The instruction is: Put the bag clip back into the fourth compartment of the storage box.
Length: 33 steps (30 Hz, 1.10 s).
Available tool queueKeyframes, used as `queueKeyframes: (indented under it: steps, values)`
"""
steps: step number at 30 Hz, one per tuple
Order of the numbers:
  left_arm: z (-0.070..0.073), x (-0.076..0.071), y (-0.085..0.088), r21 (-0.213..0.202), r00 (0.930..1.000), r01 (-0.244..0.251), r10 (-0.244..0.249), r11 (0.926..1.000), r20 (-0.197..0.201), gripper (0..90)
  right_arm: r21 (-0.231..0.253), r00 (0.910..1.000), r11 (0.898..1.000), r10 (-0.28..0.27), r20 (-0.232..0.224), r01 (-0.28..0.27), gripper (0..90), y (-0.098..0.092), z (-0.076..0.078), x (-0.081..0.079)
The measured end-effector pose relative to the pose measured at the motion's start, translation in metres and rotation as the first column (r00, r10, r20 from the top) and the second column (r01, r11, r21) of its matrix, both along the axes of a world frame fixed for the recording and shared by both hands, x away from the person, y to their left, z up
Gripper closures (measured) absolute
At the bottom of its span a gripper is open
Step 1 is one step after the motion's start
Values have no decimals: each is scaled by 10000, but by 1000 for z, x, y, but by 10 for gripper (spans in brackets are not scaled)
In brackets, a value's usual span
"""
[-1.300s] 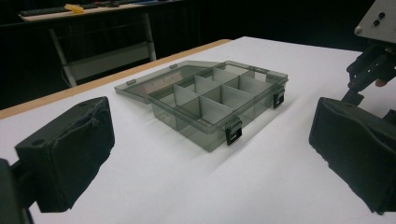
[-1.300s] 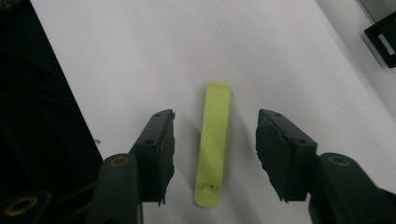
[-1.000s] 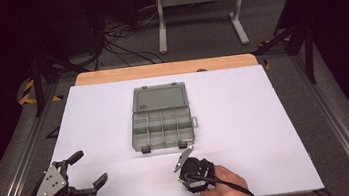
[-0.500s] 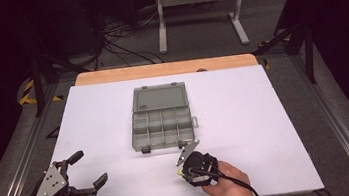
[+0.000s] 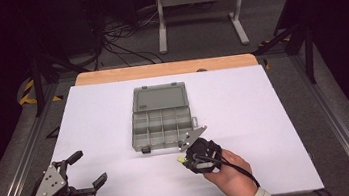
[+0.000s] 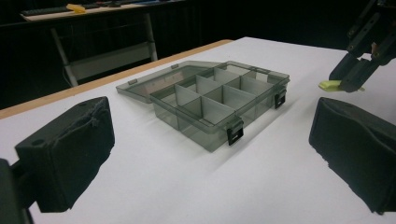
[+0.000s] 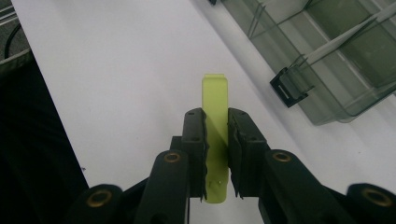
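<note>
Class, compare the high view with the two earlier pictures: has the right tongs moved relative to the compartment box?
Yes. The right tongs, shut on a yellow-green strip, have moved forward, closer to the near right corner of the compartment box, which stayed put.

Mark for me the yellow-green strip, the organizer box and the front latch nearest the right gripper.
yellow-green strip [image 7: 215, 100]: right gripper view, its free end beyond the jaws.
organizer box [image 5: 162, 125]: high view, a central divider of the open tray.
front latch [image 7: 286, 87]: right gripper view, the dark clip's face.
</note>
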<state>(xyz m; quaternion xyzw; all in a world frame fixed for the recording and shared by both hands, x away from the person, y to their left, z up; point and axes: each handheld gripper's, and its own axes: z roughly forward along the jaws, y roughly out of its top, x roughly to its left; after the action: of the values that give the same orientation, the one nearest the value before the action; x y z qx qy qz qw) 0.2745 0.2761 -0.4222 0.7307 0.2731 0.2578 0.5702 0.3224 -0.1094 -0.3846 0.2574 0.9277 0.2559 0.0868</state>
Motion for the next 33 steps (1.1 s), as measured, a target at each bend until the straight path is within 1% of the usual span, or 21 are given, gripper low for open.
queueKeyframes:
  steps: [6,7,10,12,15,19,25,26,28,33]
  values:
    - [0,0,0,-33,10000,1,-1,10000,13,8,213,9998,9997,-82,206,77,782,-2,11,7]
    - [0,0,0,-33,10000,1,-1,10000,13,8,213,9998,9997,-82,206,77,782,-2,11,7]
    - [0,0,0,-7,10000,5,-5,10000,12,8,399,9992,9991,-126,382,111,782,-4,19,12]
    - [0,0,0,-12,10000,4,-4,10000,15,8,447,9986,9989,-133,515,110,782,-4,23,15]
    - [0,0,0,-67,10000,-29,29,10000,4,9,565,9981,9983,-174,597,140,782,-4,26,19]
    - [0,0,1,-35,10000,-34,34,10000,40,9,799,9970,9967,-225,744,165,782,-6,36,31]
    - [0,0,1,-47,10000,-35,36,10000,37,9,1050,9960,9944,-240,860,149,782,-7,46,41]
    - [0,0,1,-9,10000,-22,22,10000,42,9,1050,9960,9944,-240,860,149,782,-7,46,41]
    - [1,0,1,3,10000,-11,11,10000,9,9,1205,9964,9925,-276,802,178,782,-7,48,47]
    - [1,0,1,-28,10000,-27,27,10000,43,9,1326,9962,9907,-413,768,309,782,-8,49,56]
